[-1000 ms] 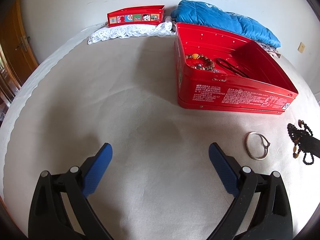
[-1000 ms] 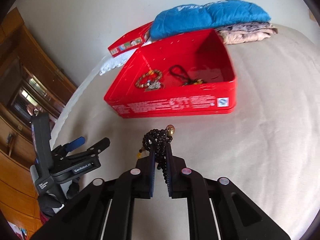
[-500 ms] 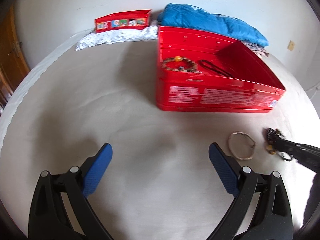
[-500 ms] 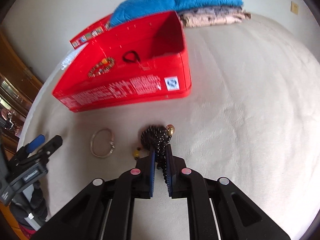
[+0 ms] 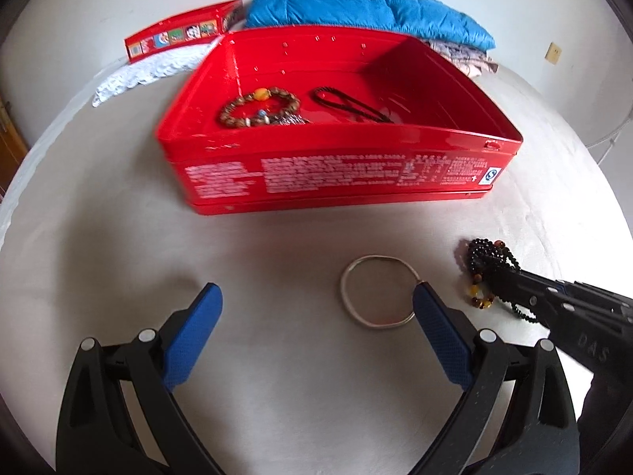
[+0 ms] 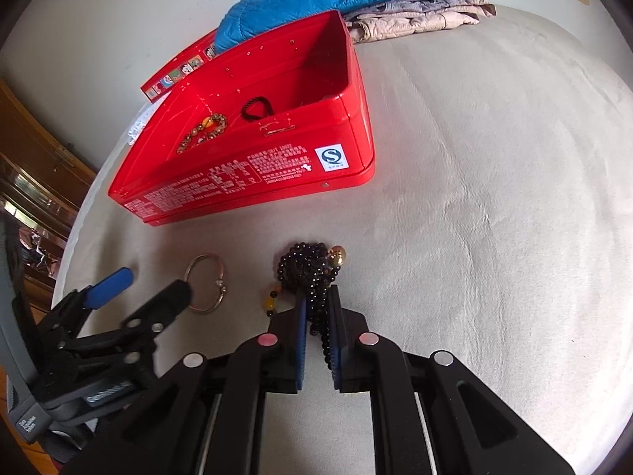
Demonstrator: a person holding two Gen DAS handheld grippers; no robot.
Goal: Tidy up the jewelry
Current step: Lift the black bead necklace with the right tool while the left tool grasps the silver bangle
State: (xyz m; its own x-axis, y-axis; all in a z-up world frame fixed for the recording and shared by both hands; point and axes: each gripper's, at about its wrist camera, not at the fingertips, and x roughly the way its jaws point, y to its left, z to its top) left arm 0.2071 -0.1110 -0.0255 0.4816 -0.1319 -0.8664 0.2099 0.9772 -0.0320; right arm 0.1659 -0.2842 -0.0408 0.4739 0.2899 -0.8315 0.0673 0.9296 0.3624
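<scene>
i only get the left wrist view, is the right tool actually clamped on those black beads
Observer: Yes. In the right wrist view the right tool is shut on the black bead necklace, strands pinched between its pads.
Operator: anything on the bunch i cant make out
Observer: A round gold bead sits at the bunch's far right edge.
Operator: what does the label on the tin corner show
Observer: On the red tin, a white label with a blue S in a circle.

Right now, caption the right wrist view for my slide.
Right gripper clamps black bead necklace before open red tin.
</scene>
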